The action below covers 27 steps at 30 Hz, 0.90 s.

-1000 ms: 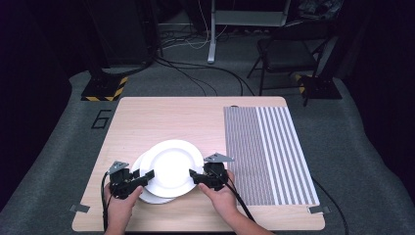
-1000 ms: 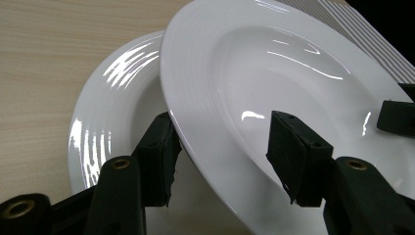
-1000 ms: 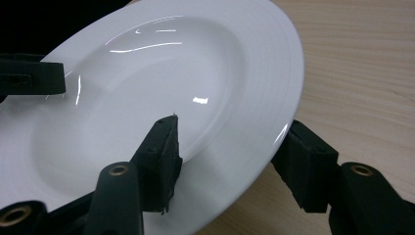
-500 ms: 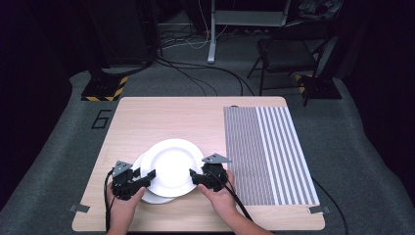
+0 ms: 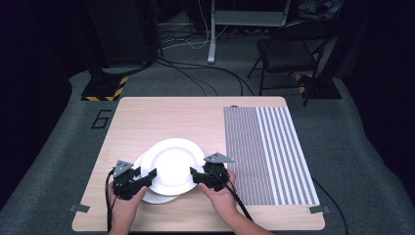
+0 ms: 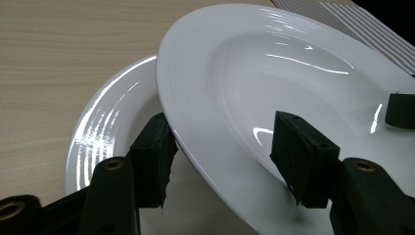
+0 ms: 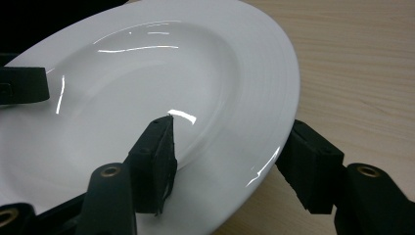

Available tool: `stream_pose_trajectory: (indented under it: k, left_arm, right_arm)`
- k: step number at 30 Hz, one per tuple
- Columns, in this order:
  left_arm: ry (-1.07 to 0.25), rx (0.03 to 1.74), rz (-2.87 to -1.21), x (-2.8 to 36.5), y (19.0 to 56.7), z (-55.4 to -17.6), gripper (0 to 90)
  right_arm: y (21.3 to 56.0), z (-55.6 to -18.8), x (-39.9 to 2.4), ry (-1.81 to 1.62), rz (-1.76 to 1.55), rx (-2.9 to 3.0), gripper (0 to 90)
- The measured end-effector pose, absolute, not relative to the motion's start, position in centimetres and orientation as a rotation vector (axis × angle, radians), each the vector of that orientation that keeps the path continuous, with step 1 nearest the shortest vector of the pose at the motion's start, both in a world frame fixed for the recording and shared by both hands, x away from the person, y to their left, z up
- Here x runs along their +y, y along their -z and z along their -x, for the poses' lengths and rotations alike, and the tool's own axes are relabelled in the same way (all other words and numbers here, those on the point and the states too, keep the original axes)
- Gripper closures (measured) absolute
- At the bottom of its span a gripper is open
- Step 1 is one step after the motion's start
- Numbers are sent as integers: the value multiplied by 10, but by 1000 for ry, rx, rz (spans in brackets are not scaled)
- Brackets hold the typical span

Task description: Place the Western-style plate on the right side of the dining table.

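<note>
The upper plate (image 5: pixel 172 165) sits between the two hand-held grippers, stacked off-centre on a lower plate (image 5: pixel 152 197) on the counter (image 5: pixel 161 117), its rim lying between the jaws of the left hand-held gripper (image 5: pixel 147 175) on one side and of the right hand-held gripper (image 5: pixel 195 175) on the other. Both sets of jaws have just been opening and stand partly spread, and in the gripper views the pads look clear of the rim. This reads as a release, so next each hand-held gripper should back straight off the rim without dragging the plate.
</note>
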State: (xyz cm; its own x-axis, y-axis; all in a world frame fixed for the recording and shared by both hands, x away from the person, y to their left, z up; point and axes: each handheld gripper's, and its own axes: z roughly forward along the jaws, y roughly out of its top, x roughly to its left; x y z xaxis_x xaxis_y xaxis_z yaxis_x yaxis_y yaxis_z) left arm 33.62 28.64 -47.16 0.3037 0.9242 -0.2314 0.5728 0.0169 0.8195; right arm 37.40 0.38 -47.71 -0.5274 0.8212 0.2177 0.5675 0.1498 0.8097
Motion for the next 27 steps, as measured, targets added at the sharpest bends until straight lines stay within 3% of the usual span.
stream_pose_trajectory:
  k: [27]
  left_arm:
    - [-485, 1302, -1705, 264, 467, -349, 435]
  right_arm:
    - [468, -371, -19, -1298, -1339, 2072, 403]
